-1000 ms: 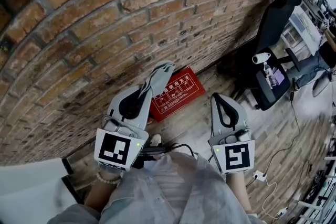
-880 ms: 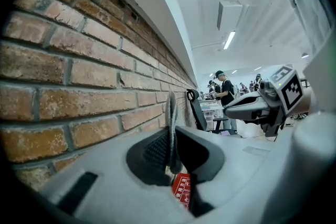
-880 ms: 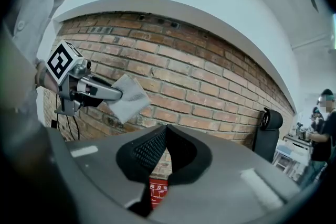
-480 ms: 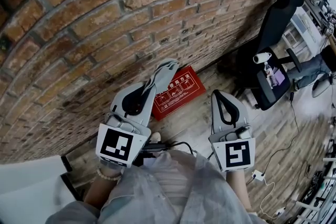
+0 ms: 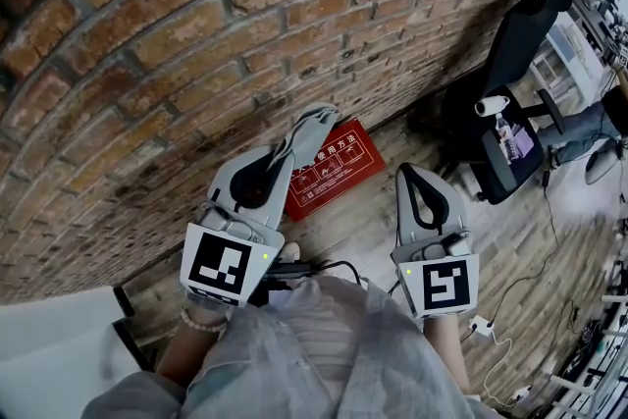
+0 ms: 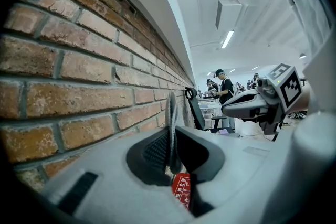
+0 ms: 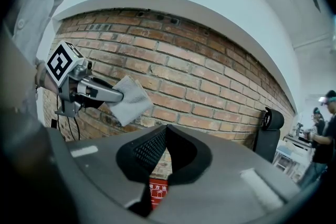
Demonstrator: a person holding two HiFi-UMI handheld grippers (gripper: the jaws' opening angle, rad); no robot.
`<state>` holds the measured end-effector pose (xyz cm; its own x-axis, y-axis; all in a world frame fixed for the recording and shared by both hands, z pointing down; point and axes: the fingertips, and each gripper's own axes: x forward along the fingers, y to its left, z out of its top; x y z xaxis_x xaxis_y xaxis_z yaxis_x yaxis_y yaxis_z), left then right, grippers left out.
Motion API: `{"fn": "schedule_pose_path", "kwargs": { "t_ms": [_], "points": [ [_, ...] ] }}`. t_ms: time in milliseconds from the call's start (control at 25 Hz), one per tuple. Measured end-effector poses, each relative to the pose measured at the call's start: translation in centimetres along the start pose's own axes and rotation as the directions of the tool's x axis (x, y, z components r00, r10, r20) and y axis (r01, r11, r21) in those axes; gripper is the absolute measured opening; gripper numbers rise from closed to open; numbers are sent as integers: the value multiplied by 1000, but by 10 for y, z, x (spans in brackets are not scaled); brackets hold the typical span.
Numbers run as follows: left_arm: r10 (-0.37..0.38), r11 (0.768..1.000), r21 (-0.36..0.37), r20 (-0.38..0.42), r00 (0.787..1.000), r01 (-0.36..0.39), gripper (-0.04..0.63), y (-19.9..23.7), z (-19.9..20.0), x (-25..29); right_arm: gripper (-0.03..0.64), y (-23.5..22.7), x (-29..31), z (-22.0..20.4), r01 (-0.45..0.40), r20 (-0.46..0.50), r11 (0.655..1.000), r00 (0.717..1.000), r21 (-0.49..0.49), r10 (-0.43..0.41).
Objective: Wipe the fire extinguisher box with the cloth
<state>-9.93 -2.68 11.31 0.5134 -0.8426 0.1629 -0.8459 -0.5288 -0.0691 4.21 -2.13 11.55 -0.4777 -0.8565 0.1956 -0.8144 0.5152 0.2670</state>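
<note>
Standing over a plank floor (image 5: 378, 211), a person in a pale shirt (image 5: 314, 348) is holding a gripper in each hand, both pointing away from the body toward a brick wall (image 5: 196, 44). A beaded bracelet (image 5: 201, 321) is showing on the left wrist. A black cable (image 5: 339, 268) is lying on the floor close to the person.

The left gripper (image 5: 287, 150) is clamping a grey cloth (image 5: 312, 125). In the left gripper view its two pads are pressing the cloth's edge between them, and the rest is standing up past the tips. In the right gripper view the cloth is fanning out flat beyond the left jaws, in front of the bricks. The right gripper (image 5: 413, 174) is hanging beside it, well apart, its fingers closed together with nothing between them.

Beyond the grippers, the red box (image 5: 329, 174) is sitting on the floor at the foot of the wall, its white print facing up. In the head view the cloth is overlapping the box's left corner, but both gripper views are showing the box low down beneath the jaws, apart from them.

Farther right, a black office chair (image 5: 515, 44) is standing near the wall. In the left gripper view, people (image 6: 226, 86) are standing far off at the room's end.
</note>
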Motion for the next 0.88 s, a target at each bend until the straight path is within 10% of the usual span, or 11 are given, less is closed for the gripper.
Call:
{"fn": "schedule_pose_path", "kwargs": {
  "t_ms": [880],
  "points": [
    [-7, 1000, 0, -12, 1000, 7, 12, 7, -4, 13, 11, 0, 12, -7, -10, -16, 1000, 1000, 5, 10]
  ]
}}
